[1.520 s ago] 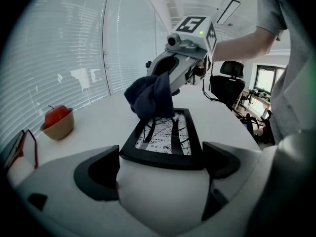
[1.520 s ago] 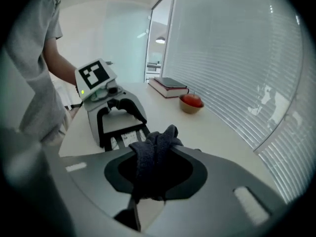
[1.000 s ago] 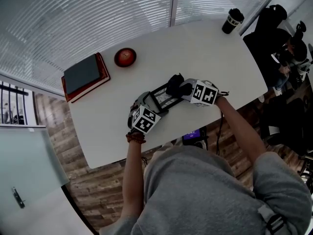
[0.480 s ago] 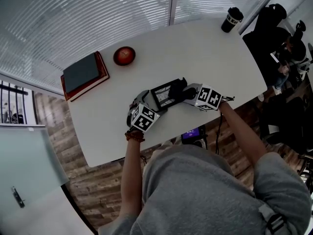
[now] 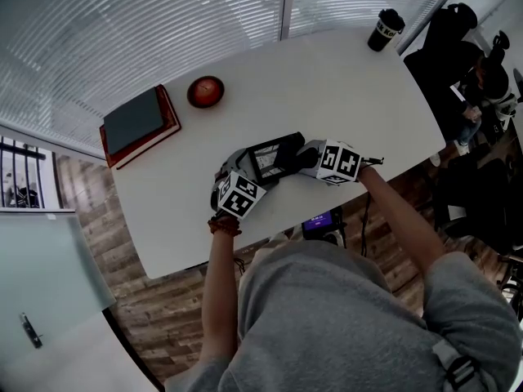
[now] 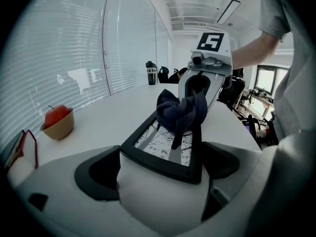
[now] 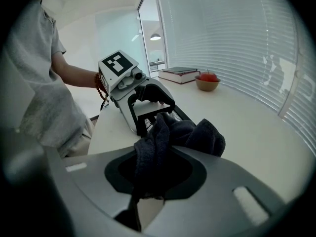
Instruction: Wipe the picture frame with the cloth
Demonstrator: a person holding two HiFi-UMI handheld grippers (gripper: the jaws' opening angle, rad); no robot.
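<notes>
Trouble could come from a hard push. The left tool point(image 6: 160, 169) is closed on one short edge of the picture frame point(image 6: 165, 147) and holds it over the worktop point(image 5: 343, 80), near the person's side. The right tool point(image 7: 155, 172) is closed on the dark cloth point(image 6: 181, 111), which sits bunched on the glass at the far end. Push too hard and the frame may twist out and drop. A weak pinch may let the cloth slide out too.
</notes>
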